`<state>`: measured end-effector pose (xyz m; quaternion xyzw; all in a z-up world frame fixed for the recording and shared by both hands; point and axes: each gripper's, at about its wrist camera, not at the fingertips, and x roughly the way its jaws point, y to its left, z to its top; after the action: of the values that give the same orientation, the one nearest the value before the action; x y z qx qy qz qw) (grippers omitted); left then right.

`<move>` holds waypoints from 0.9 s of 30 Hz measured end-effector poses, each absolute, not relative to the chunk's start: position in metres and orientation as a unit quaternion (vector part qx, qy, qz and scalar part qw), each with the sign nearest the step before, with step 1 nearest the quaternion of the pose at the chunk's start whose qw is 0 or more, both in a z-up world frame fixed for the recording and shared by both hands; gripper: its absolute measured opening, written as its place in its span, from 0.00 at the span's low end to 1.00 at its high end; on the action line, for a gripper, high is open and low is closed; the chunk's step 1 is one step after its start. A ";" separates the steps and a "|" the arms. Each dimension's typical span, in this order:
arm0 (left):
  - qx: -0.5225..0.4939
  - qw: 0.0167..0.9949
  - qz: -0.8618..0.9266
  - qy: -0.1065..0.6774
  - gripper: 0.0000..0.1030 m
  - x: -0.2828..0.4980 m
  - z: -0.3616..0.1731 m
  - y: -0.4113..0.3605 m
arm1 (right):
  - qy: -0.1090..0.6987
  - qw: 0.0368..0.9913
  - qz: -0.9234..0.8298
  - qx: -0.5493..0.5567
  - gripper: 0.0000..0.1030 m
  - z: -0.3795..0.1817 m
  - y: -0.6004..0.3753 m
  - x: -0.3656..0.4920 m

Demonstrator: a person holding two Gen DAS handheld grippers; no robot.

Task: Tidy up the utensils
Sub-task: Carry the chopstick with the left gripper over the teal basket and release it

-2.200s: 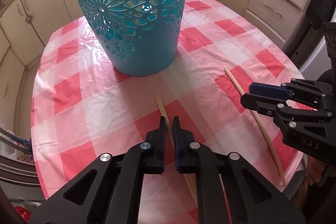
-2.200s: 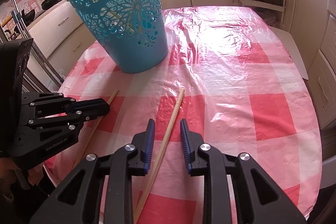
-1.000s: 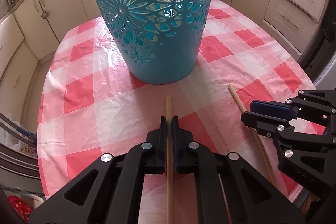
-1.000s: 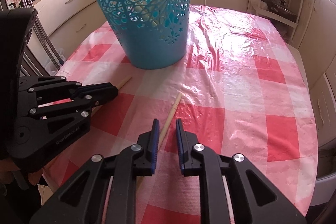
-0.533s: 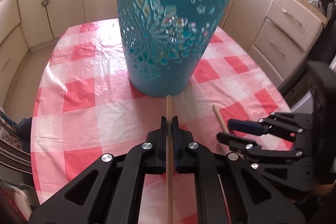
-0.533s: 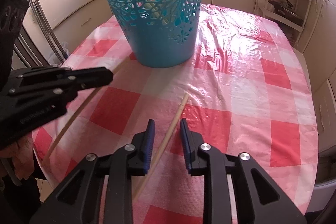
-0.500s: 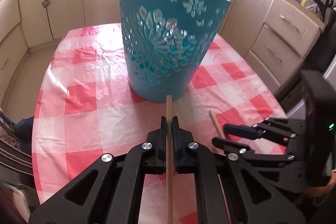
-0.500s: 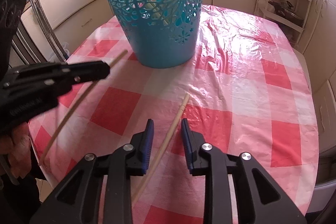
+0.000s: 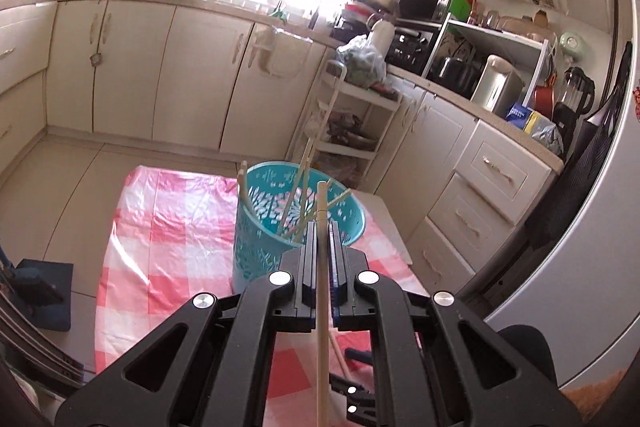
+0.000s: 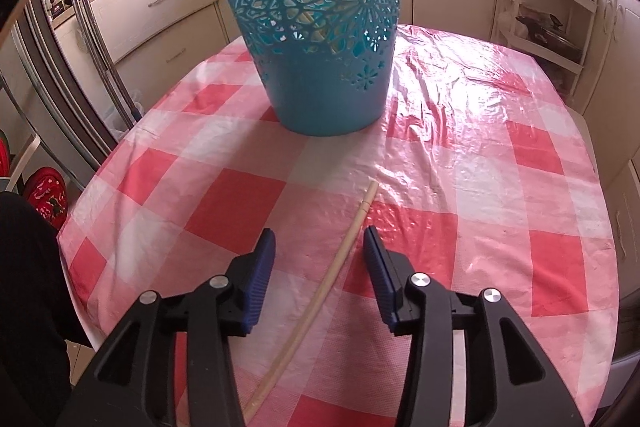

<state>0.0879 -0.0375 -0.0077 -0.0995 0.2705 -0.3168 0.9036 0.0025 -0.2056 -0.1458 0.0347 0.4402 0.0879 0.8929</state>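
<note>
My left gripper (image 9: 321,227) is shut on a long wooden stick (image 9: 322,307) and holds it high above the table, its tip over the rim of the blue cut-out basket (image 9: 256,239). Several sticks stand in that basket. In the right wrist view the basket (image 10: 320,39) stands on the red-and-white checked tablecloth (image 10: 480,187). My right gripper (image 10: 319,245) is open, low over the table, with a second wooden stick (image 10: 340,259) lying on the cloth between its fingers. A tip of that stick (image 9: 338,351) and part of the right gripper show below the left gripper.
Kitchen cabinets (image 9: 160,67) and a white shelf rack (image 9: 352,123) stand behind the table. Drawers (image 9: 480,195) and a fridge door (image 9: 580,247) are on the right. Metal poles (image 10: 92,39) lean at the table's left. The table edge (image 10: 88,307) is near my right gripper.
My left gripper has lifted the stick well above the table, up to the basket's rim. My right gripper has opened wider around the second stick, which has not moved.
</note>
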 end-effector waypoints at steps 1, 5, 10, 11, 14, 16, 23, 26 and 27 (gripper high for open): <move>-0.102 0.906 -0.317 0.261 0.05 0.090 0.000 -0.038 | 0.440 0.893 0.088 0.037 0.44 -0.146 -0.206 0.002; -0.106 0.918 -0.305 0.228 0.05 0.105 0.024 -0.048 | 0.440 0.893 0.087 0.039 0.44 -0.146 -0.207 0.002; -0.114 0.934 -0.282 0.187 0.05 0.137 0.044 -0.066 | 0.441 0.892 0.090 0.048 0.45 -0.146 -0.208 0.003; -0.117 0.937 -0.278 0.178 0.05 0.145 0.048 -0.069 | 0.441 0.892 0.091 0.049 0.46 -0.146 -0.209 0.003; -0.125 0.944 -0.261 0.160 0.05 0.166 0.054 -0.077 | 0.441 0.892 0.093 0.047 0.48 -0.146 -0.207 0.003; -0.128 0.948 -0.252 0.148 0.05 0.178 0.057 -0.081 | 0.441 0.891 0.095 0.045 0.50 -0.146 -0.206 0.003; -0.129 0.952 -0.239 0.142 0.05 0.209 0.048 -0.095 | 0.439 0.892 0.100 0.036 0.53 -0.147 -0.202 0.004; -0.120 0.951 -0.239 0.152 0.05 0.211 0.037 -0.101 | 0.439 0.891 0.102 0.043 0.54 -0.147 -0.204 0.006; -0.117 0.951 -0.240 0.157 0.05 0.211 0.033 -0.102 | 0.439 0.891 0.102 0.044 0.54 -0.147 -0.204 0.006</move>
<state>0.2115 -0.1020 0.0334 -0.1169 0.1569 -0.2400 0.9508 0.0059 -0.2039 -0.1471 0.0435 0.4392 0.1020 0.8915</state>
